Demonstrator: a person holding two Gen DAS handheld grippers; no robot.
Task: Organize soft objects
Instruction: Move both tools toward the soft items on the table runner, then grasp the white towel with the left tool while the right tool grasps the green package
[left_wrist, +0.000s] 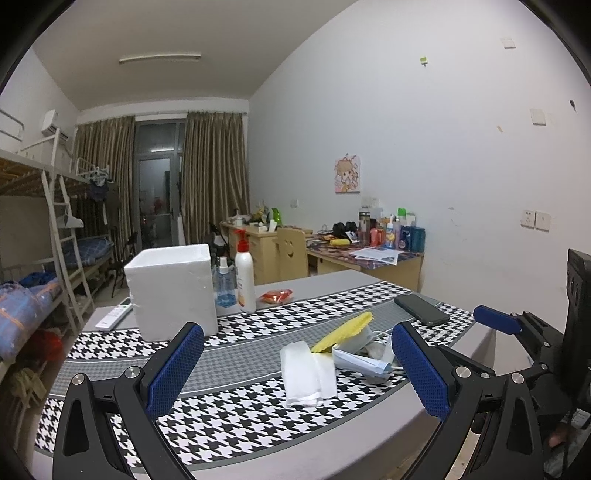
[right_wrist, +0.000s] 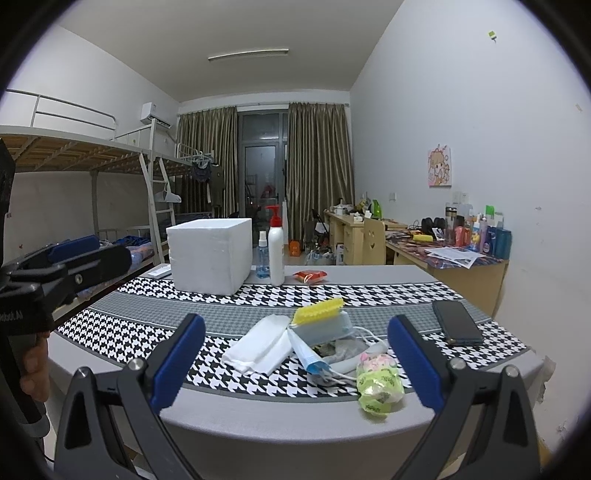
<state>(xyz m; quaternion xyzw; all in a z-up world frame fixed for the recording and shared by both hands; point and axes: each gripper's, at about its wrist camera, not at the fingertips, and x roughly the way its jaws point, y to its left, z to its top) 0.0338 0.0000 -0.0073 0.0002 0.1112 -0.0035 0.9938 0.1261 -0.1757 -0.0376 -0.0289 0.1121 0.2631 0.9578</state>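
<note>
A pile of soft things lies on the houndstooth table runner (right_wrist: 229, 295): a folded white cloth (left_wrist: 306, 373) (right_wrist: 260, 349), a yellow scalloped sponge (left_wrist: 345, 331) (right_wrist: 318, 311), blue face masks (left_wrist: 360, 360) (right_wrist: 321, 330) and a green-and-pink wrapped packet (right_wrist: 380, 384). A white foam box (left_wrist: 173, 290) (right_wrist: 210, 254) stands at the back left. My left gripper (left_wrist: 295, 373) is open and empty, short of the pile. My right gripper (right_wrist: 295, 362) is open and empty, also short of the pile. The right gripper also shows at the right of the left wrist view (left_wrist: 496, 319).
A black phone (left_wrist: 421, 309) (right_wrist: 456, 321) lies at the right of the runner. A white pump bottle (right_wrist: 276, 251), a blue spray bottle (right_wrist: 263, 258) and a red packet (right_wrist: 310, 276) stand behind the box. A remote (left_wrist: 114, 314) lies left of the box.
</note>
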